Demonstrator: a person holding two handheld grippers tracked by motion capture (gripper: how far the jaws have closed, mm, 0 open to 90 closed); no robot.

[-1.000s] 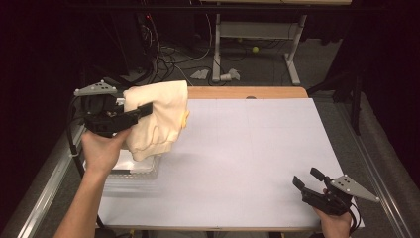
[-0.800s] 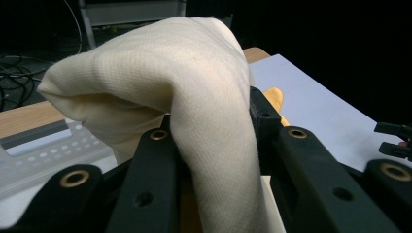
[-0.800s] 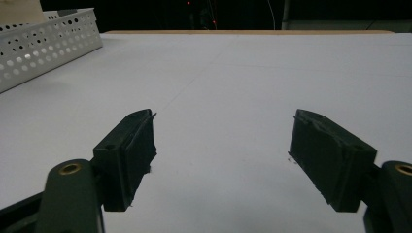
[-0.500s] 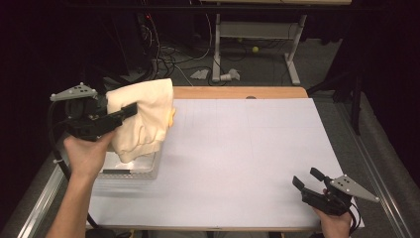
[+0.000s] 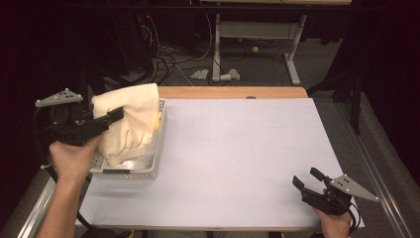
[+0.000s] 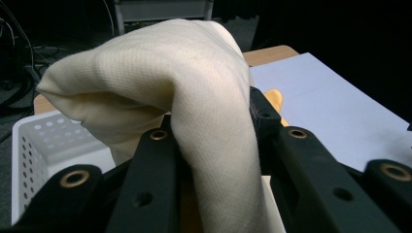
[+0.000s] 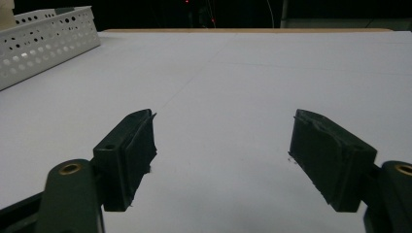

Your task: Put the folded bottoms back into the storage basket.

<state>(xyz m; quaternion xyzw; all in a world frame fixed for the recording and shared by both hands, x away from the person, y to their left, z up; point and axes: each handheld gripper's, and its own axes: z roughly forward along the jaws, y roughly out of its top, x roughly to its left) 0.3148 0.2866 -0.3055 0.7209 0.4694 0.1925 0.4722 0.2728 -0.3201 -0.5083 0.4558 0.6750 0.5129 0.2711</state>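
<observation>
A cream cloth [image 5: 130, 124] hangs folded from my left gripper [image 5: 113, 117], which is shut on it above a white perforated basket [image 5: 155, 151] at the table's left edge. The cloth's lower end reaches down into the basket. In the left gripper view the cloth [image 6: 194, 92] drapes over and between the black jaws of the left gripper [image 6: 214, 133], with the basket [image 6: 41, 141] below it at the left. My right gripper [image 5: 307, 180] rests low at the table's front right, open, with nothing between its fingers [image 7: 128, 155].
The table carries a white sheet [image 5: 247, 148]; a wooden strip [image 5: 233, 92] shows along its far edge. Something yellow [image 6: 275, 98] lies in the basket beside the cloth. The basket [image 7: 43, 34] lies far left of the right gripper.
My left gripper has carried the cloth leftward and slightly down, from over the sheet's edge to above the basket. The right gripper has stayed put.
</observation>
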